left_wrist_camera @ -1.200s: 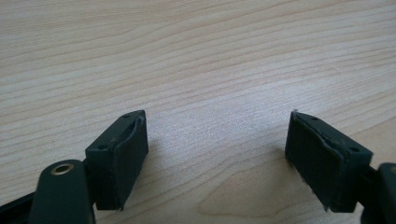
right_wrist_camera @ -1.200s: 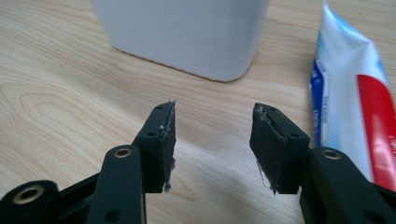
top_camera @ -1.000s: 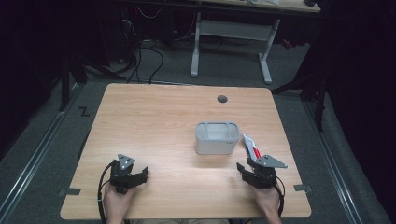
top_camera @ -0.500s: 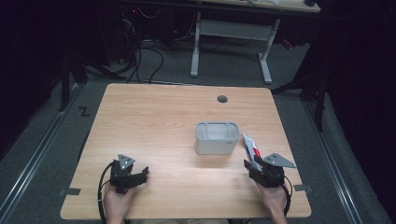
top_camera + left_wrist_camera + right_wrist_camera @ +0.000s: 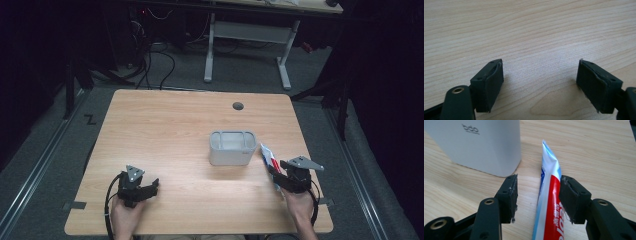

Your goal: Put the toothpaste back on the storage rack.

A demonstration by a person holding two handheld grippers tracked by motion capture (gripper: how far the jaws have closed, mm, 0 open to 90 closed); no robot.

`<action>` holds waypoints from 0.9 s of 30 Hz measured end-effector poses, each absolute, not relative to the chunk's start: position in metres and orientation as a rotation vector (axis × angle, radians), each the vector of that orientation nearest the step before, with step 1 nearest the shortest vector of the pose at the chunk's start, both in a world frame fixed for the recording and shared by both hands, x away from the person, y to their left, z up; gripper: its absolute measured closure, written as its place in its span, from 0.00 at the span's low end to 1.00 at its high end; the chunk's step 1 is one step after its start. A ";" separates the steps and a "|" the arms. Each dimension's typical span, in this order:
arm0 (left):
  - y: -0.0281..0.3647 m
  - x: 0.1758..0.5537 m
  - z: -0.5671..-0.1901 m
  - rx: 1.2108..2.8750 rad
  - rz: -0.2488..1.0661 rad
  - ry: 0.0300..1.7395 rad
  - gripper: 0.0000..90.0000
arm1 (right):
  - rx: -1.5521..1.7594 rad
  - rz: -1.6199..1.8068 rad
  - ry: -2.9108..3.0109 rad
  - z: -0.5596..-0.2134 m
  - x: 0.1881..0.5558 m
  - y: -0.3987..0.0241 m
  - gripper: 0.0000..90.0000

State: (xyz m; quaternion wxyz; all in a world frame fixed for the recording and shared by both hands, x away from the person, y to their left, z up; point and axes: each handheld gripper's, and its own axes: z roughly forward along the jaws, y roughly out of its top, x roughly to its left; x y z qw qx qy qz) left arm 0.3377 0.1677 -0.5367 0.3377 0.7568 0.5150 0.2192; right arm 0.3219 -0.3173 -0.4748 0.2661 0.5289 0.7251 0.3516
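Toothpaste tube: white, red and blue soft plastic tube, flat on the pale wooden table; lies between the right gripper's fingers, hard against the right-hand pad, apart from the left-hand pad; crimped end points away beyond the fingertips.
Right gripper: jaws partly open, straddling the tube; right-hand finger touching the tube's edge, left-hand finger clear of it; not yet clamped.
Container: white rounded plastic box with grey lettering, standing past the left-hand fingertip, just beside the tube's far end; from the high view, open-topped, near mid-table.
Left gripper: jaws wide apart, nothing between them but bare wood grain; fingers low over the table, holding nothing.
Hands: one behind each gripper at the near table edge, left, right.
Hidden or unclear: tube's cap end cut off by the bottom of the right gripper view; printing on the tube partly covered and unreadable; box top cut off in that view; whether the left fingertips touch the wood, cannot tell.
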 end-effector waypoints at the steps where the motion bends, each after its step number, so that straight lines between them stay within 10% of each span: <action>1: 0.168 0.338 -0.537 1.972 0.571 1.342 0.25 | 1.444 0.941 1.957 -0.475 0.323 -0.318 0.54; 27: 0.168 0.338 -0.537 1.969 0.566 1.342 0.25 | 1.559 0.766 2.033 -0.489 0.363 -0.331 0.51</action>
